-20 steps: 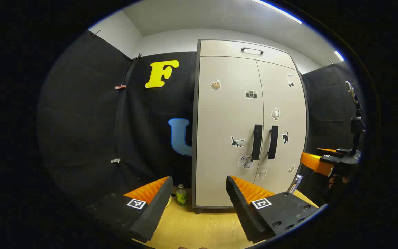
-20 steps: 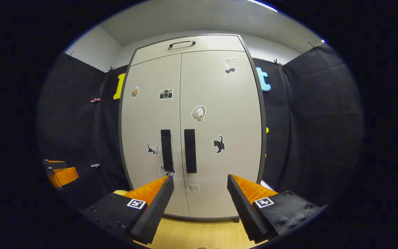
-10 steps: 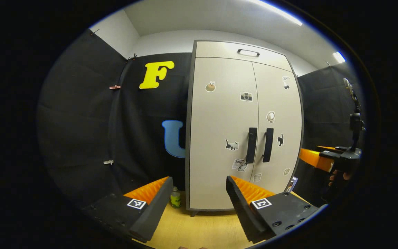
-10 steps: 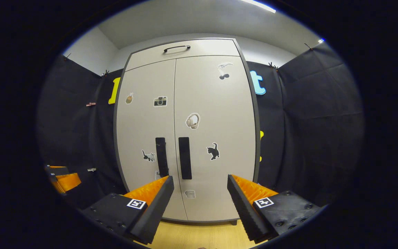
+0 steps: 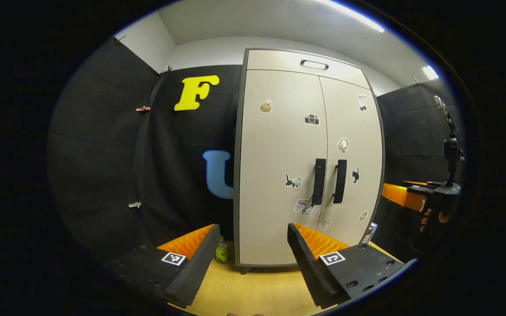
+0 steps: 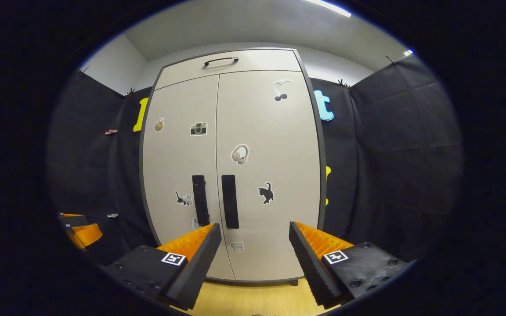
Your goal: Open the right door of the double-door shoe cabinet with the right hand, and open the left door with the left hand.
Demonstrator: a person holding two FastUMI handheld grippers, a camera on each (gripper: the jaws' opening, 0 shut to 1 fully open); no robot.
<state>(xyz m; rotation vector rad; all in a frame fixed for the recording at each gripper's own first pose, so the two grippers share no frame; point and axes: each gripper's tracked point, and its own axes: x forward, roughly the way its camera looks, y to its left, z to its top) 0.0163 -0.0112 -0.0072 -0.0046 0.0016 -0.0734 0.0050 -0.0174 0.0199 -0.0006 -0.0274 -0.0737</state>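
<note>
While both doors are shut, approach is the step: R gripper (image 6: 255, 259) and L gripper (image 5: 251, 259) gape wide, holding nothing, well short of the cabinet (image 6: 231, 175). Next: R closes on right handle (image 6: 229, 202). Cabinet stands at the wood floor's (image 5: 257, 289) far edge; black cloth behind.
</note>
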